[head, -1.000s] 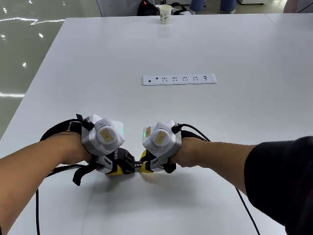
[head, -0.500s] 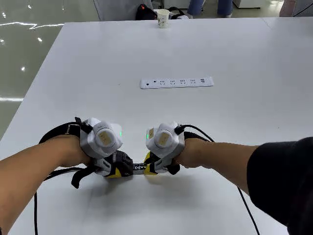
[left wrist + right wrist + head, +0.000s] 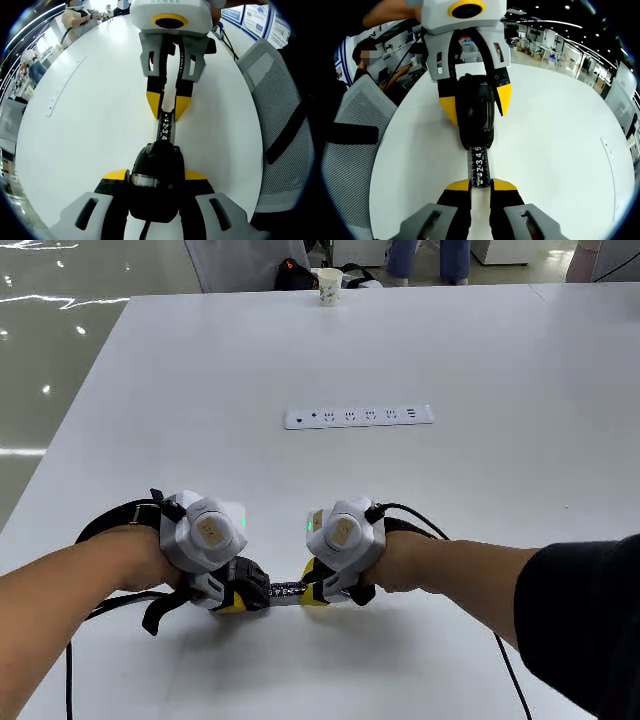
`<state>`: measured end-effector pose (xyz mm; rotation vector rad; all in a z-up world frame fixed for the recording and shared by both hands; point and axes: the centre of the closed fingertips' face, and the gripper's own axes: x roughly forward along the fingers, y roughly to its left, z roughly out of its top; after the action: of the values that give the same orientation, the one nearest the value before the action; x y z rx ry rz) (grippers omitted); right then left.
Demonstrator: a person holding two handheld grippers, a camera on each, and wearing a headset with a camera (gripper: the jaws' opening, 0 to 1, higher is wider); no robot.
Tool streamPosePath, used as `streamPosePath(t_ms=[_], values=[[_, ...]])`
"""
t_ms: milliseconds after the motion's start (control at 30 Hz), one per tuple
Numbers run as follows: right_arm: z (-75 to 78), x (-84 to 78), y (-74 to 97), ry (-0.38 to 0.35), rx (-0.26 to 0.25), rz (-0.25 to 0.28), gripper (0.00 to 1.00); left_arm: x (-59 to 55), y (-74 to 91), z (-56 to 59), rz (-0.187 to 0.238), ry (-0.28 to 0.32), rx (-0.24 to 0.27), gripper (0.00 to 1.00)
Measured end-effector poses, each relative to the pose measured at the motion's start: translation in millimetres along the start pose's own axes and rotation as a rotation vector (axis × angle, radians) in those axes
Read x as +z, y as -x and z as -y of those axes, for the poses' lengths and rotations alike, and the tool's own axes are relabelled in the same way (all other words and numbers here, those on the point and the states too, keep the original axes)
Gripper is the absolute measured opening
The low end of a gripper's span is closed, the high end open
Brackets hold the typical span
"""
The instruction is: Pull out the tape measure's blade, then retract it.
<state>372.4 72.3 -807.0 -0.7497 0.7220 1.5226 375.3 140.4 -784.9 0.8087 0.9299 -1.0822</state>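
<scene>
The black tape measure case (image 3: 156, 177) sits between the yellow-tipped fingers of my left gripper (image 3: 156, 176), which is shut on it. A short length of numbered blade (image 3: 165, 127) runs out of the case to my right gripper (image 3: 481, 186), whose yellow fingertips are shut on the blade's end (image 3: 479, 167). In the head view the left gripper (image 3: 240, 592) and the right gripper (image 3: 312, 590) face each other low over the white table (image 3: 400, 350), with the blade (image 3: 286, 589) spanning the small gap between them.
A white power strip (image 3: 359, 417) lies flat mid-table. A paper cup (image 3: 328, 285) stands at the far edge. Black cables trail from both grippers. A grey mesh chair (image 3: 280, 100) stands beside the table. People stand in the room beyond.
The two grippers have drawn apart sideways. A short stretch of blade now shows between them where the case and the right gripper were almost touching.
</scene>
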Motion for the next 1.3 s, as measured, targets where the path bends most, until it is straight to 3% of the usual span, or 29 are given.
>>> streamPosePath(t_ms=[533, 1300], values=[[1.3, -5.5, 2.1, 0.001, 0.004, -0.008, 0.1, 0.7, 0.3, -0.1, 0.01, 0.001, -0.004, 0.34], [1.0, -25.3, 19.0, -0.006, -0.004, -0.031, 0.1, 0.6, 0.4, 0.1, 0.007, -0.001, 0.008, 0.34]])
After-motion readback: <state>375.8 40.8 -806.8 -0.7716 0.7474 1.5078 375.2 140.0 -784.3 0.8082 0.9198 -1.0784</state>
